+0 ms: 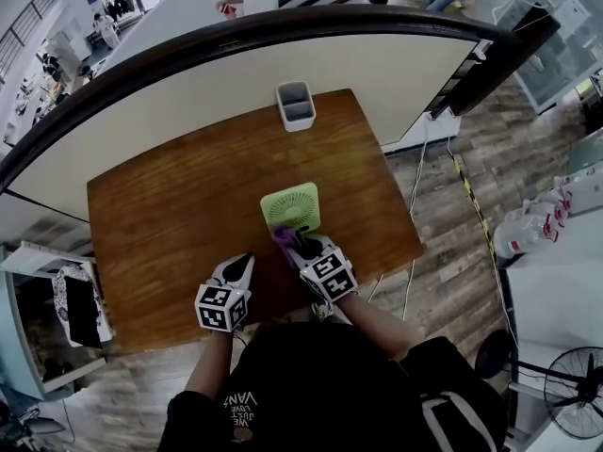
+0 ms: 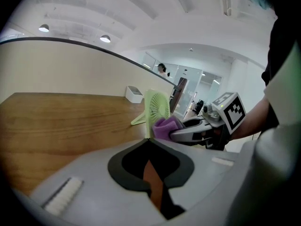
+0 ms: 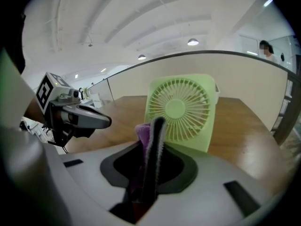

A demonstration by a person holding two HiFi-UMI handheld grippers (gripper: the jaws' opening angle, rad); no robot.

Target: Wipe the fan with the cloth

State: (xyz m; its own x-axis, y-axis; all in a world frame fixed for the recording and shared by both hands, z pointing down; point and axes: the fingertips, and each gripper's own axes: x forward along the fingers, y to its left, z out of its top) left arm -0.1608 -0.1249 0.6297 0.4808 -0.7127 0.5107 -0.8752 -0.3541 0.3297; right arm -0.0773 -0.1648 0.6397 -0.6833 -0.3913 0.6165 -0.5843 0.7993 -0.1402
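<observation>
wipe step about to start: right gripper (image 3: 155, 126) clamped on cloth (image 3: 142, 133) just before upright fan (image 3: 181, 109) on table (image 1: 170, 215), left gripper (image 2: 148, 140) jaws together, empty; next, likely press cloth on grille and sweep.

Fan (image 1: 290, 207): pale lime green, grille of radial spokes. Cloth (image 1: 282, 237) at its 6 o'clock: purple. Table (image 1: 160, 224): warm brown, streaky wood grain. Box (image 1: 295, 105) at the fan's 12 o'clock: light grey, darker inside. Left gripper (image 1: 242, 262) and right gripper (image 1: 301, 246): grey shells with black insets, cubes with black-and-white square markers. Partition (image 1: 188, 92): cream, dark rim. Floor (image 1: 452, 205): grey-brown planks. Person's top (image 1: 320, 375): black, pale lettering.
</observation>
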